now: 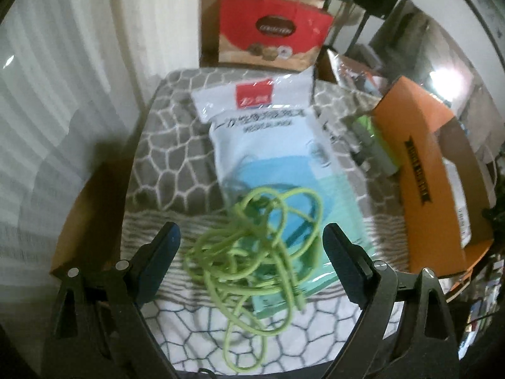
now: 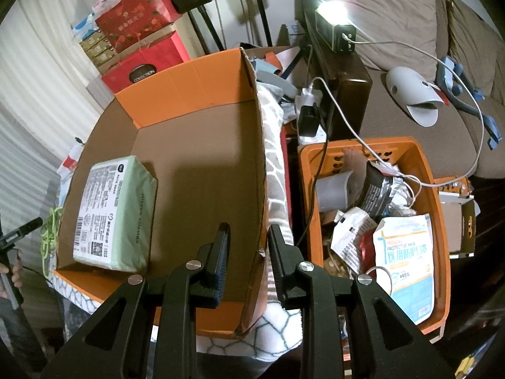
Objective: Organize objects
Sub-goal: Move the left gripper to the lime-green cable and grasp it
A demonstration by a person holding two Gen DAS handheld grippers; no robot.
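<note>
Tangled lime-green cord [image 1: 255, 249] lies partly on a clear plastic pack of blue face masks [image 1: 277, 164], partly on the grey-and-white pebble-patterned blanket [image 1: 170, 158] covering the surface. Left tongs [image 1: 251, 243] are spread wide, one finger either side of the cord — nothing gripped. To the right stands the orange cardboard box [image 2: 195, 75], open-topped, holding a pale green wrapped tissue pack [image 2: 116, 211] against its left wall. Right tongs [image 2: 247, 243] straddle the box's right wall at its torn edge — contact cannot be told. Further right, an orange plastic basket [image 2: 438, 221] holds assorted packets.
</note>
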